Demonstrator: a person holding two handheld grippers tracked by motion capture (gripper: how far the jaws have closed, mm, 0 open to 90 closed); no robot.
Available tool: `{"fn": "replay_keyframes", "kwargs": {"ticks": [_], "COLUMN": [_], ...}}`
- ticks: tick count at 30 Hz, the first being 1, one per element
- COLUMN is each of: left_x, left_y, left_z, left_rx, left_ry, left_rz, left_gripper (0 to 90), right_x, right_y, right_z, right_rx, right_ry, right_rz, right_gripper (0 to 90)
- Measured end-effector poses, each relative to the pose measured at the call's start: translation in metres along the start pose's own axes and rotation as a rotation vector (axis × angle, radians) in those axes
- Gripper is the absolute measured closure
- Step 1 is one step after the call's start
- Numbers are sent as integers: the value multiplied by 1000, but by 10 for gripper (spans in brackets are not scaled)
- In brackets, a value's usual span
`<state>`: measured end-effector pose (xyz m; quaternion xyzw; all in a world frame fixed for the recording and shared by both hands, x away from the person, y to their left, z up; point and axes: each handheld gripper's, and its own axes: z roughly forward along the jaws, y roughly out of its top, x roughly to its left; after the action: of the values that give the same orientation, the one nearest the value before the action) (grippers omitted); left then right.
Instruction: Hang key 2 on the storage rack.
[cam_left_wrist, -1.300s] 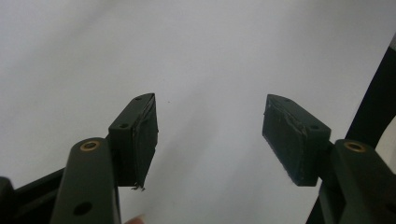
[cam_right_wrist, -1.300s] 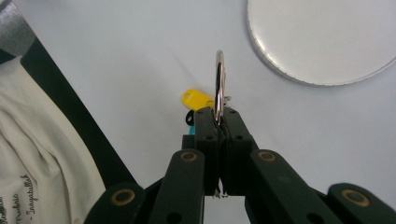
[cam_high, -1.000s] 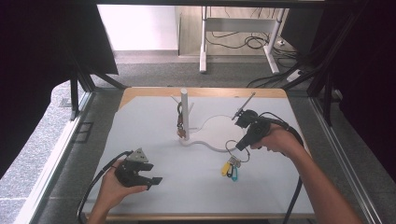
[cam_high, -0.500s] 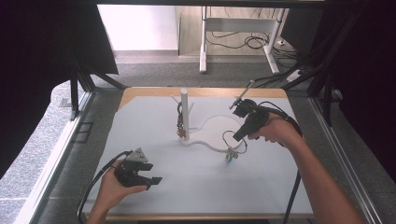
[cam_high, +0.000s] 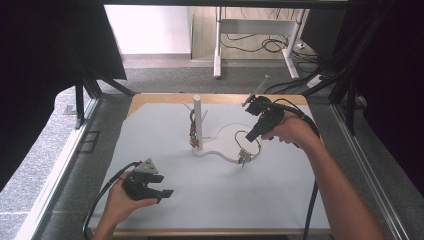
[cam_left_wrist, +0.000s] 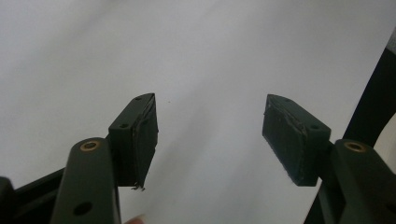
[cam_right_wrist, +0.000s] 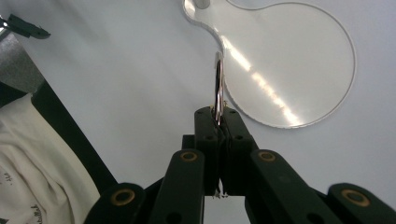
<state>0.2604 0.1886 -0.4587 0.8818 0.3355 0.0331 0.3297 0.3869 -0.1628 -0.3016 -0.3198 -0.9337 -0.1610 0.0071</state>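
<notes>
My right gripper (cam_high: 249, 137) hangs over the right part of the table, shut on a thin metal key ring (cam_high: 248, 143). A small bunch of keys and tags (cam_high: 243, 158) dangles from the ring just above the near rim of the clear round base plate (cam_high: 226, 141). The right gripper view has the ring (cam_right_wrist: 218, 86) edge-on, pinched between the closed pads of the right gripper (cam_right_wrist: 218, 112), with the base plate (cam_right_wrist: 289, 60) beyond. From the plate's left end rises a white post (cam_high: 197, 116), and another dark bunch (cam_high: 192, 133) hangs on it. My left gripper (cam_high: 164, 193) rests open at the near left, nothing between its jaws (cam_left_wrist: 210, 102).
The grey table top (cam_high: 165, 150) has a wooden edge (cam_high: 210, 232) along the near side. Black cables trail from both grippers. Dark curtains and frame legs stand at both sides, and a desk with floor cables is beyond the far edge.
The right gripper has risen and drawn away from the near edge with the ring, lifting the keys off the table to the plate's rim. The left gripper has not moved.
</notes>
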Motion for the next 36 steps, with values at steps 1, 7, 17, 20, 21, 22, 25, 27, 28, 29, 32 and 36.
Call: {"fn": "replay_keyframes", "kwargs": {"ticks": [1,7,17,20,21,22,25,27,28,29,32,36], "left_x": [0,1,2,1,1,2,1,1,1,0,1,0], "left_y": [0,0,0,-1,-1,-1,-1,-1,-1,-1,0,-1], "left_z": [0,-1,-4,-4,-4,-4,-4,-4,-3,-3,-3,-3], "left_rx": [0,3,-2,-5,-5,-1,-7,-7,-7,-7,-1,-4], "left_ry": [0,0,5,2,1,1,2,-1,-1,-1,-2,-4], "left_rz": [1,5,9,7,10,18,10,7,6,3,10,8], "left_gripper": [364,364,363,363,364,363,363,363,363,363,363,363], "right_x": [0,-1,-1,0,-1,0,-1,-2,-2,-2,-3,-4], "right_y": [2,9,23,26,27,28,31,33,34,35,37,40], "right_z": [-1,0,5,6,6,6,6,5,4,4,4,4], "right_rx": [-2,-18,-28,-30,-30,-31,-33,-37,-43,-45,-39,-39], "right_ry": [1,12,3,3,5,5,1,2,3,4,1,-2], "right_rz": [5,10,17,28,23,31,27,34,39,43,45,46], "right_gripper": [872,872,872,872,872,872,872,872,871,872,872,872]}}
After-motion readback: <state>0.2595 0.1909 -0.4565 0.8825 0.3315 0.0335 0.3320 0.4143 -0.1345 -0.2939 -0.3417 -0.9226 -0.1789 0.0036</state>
